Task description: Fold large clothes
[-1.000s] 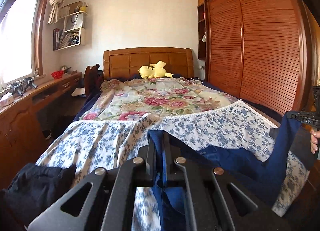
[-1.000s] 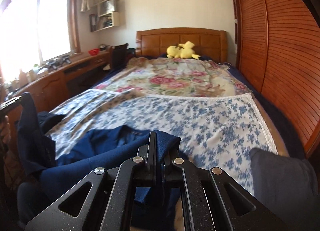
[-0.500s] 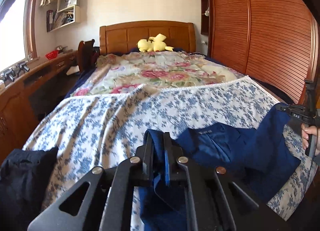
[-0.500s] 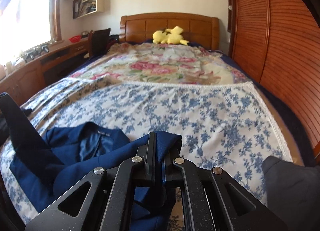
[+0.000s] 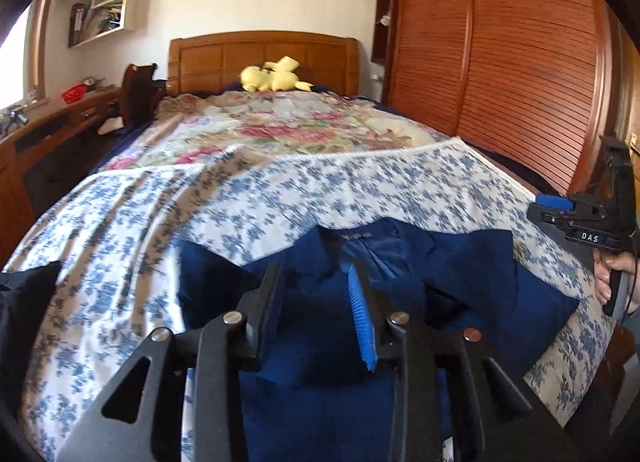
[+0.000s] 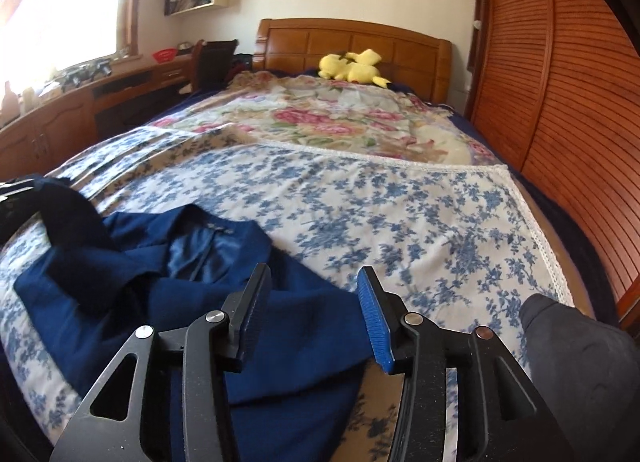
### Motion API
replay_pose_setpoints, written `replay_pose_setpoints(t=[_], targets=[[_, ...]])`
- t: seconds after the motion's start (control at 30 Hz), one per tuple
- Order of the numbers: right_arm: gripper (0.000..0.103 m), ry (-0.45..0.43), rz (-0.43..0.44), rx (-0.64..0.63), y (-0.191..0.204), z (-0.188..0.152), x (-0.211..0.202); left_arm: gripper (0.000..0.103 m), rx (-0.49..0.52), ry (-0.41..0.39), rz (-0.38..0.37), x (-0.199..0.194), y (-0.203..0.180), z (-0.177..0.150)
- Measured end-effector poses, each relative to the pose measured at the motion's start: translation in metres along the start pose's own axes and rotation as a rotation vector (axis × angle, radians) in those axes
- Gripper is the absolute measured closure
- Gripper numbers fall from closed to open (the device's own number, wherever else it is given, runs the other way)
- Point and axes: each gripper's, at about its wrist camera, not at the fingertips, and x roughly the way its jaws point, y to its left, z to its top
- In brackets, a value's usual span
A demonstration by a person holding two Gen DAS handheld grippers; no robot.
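A: Laying-out step, by the look of it. Navy jacket (image 6: 208, 302) down on the blue-flowered sheet (image 6: 360, 213), lower left of the right-wrist frame, lining and collar face up, rumpled.

B: Jaws?

A: Both pairs opening. Left gripper (image 5: 316, 302) parted at lower centre of its frame, navy cloth between the pads but no longer pinched. Right gripper (image 6: 312, 310) likewise, wider, jacket edge slack beneath and between.

B: Folding itself?

A: Not yet begun, judging by the creases. Next probably calls for clearing the jaws, then finding two matching edges, shoulders or hem, and pulling flat before any fold.

B: Room for that?

A: Plenty toward the upper centre: bare sheet up to the lace border, then the rose-patterned quilt (image 6: 340, 121). Tighter low down. Jacket near the bed's foot edge, hem close to hanging over at the bottom of the frame. Dark garment (image 5: 24, 314) at lower left of the left-wrist frame, grey bundle (image 6: 576, 350) at lower right of the right-wrist frame, both just beside the work area. Wardrobe doors (image 5: 500, 61) close along the right edge.
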Motion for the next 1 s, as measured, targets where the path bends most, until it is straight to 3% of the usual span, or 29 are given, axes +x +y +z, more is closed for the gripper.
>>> replay_pose_setpoints(t=[0.23,0.57,0.9,0.93,0.97,1.0], targets=[[0.055,0.049,0.061,-0.051,0.053,-0.01,0.013,0.071,0.035,0.012,-0.035,0.005,0.001,-0.016],[0.055,0.202,0.15,-0.076,0.107,-0.049,0.056,0.071,0.081,0.051,-0.035,0.009,0.002,-0.039],[0.055,0.275,0.073,-0.067,0.098,-0.064,0.064,0.071,0.082,0.064,-0.04,0.008,0.008,-0.045],[0.057,0.29,0.061,-0.076,0.096,-0.064,0.067,0.071,0.08,0.063,-0.04,0.008,0.01,-0.045],[0.083,0.3,0.062,-0.095,0.096,-0.063,0.069,0.071,0.078,0.061,-0.039,0.007,0.011,-0.045],[0.096,0.31,0.059,-0.116,0.096,-0.061,0.071,0.071,0.076,0.06,-0.037,0.007,0.013,-0.045]])
